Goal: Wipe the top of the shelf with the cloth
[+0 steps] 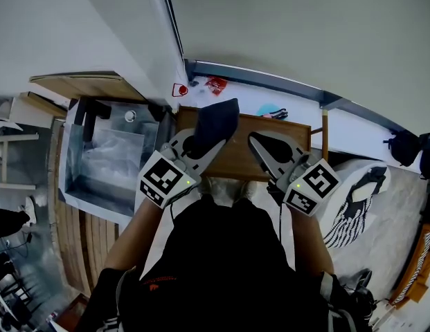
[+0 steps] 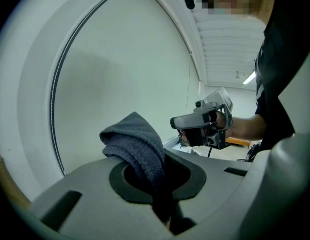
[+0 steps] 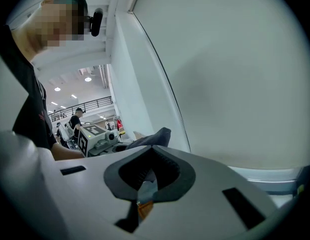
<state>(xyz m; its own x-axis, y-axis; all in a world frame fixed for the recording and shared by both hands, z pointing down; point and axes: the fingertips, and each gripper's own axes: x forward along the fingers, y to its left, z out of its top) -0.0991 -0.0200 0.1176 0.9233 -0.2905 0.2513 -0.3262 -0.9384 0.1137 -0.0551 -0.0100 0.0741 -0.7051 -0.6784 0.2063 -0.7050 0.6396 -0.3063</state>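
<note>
My left gripper (image 1: pixel 199 142) is shut on a dark grey cloth (image 1: pixel 218 120), which sticks up out of its jaws above the brown wooden shelf top (image 1: pixel 239 159). In the left gripper view the cloth (image 2: pixel 137 144) folds over between the jaws, just beyond my left gripper (image 2: pixel 157 189). My right gripper (image 1: pixel 260 144) hovers over the shelf top to the right of the cloth; in its own view, my right gripper (image 3: pixel 145 186) is shut with nothing in it. The right gripper view shows the cloth (image 3: pixel 155 135) off to the left.
A plain wall rises just behind the shelf. A metal bin lined with clear plastic (image 1: pixel 107 158) stands at the left. On the white ledge behind lie a red item (image 1: pixel 216 84) and a blue item (image 1: pixel 270 110). A striped fabric (image 1: pixel 353 213) lies at the right.
</note>
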